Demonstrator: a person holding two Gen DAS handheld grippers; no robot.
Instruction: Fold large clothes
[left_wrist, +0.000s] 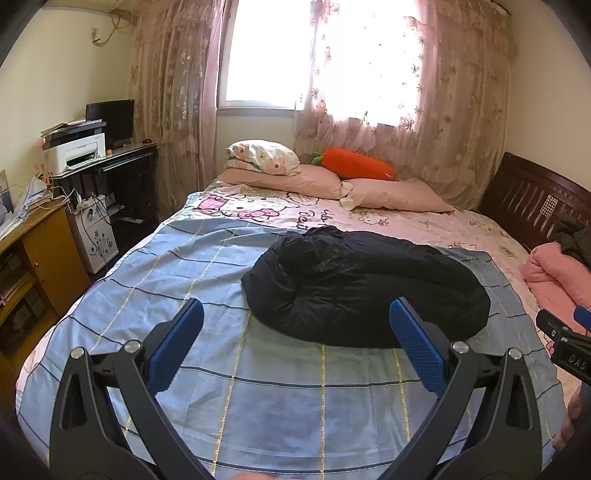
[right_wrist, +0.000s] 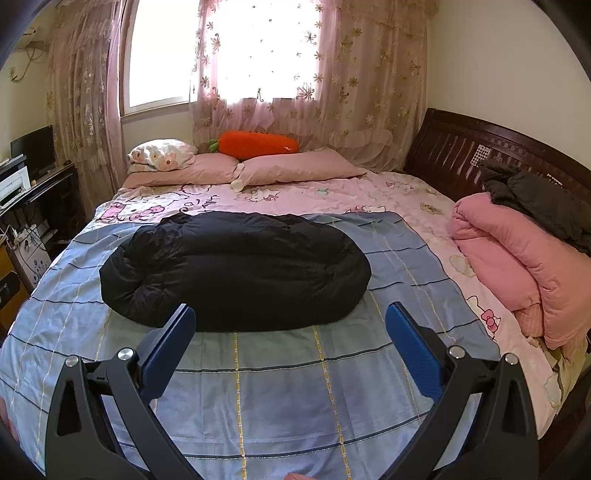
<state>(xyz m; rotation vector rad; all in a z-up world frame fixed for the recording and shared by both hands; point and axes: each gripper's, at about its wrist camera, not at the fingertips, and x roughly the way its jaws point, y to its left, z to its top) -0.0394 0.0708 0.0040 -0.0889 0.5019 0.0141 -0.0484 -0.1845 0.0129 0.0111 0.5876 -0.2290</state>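
Jacket (right_wrist: 236, 269) on bedspread (right_wrist: 280, 387), beyond spread fingers (right_wrist: 410, 350)

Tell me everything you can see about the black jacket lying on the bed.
The black jacket is puffy and looks like slightly shiny padded fabric. It lies bundled into a long rounded mound, one end curled into a roll, crosswise on the blue checked sheet. Nothing else touches it; both claws, left and right, are open, short of it.

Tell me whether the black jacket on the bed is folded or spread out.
Folded: the black jacket lies as one compact, rounded bundle on the blue plaid sheet.
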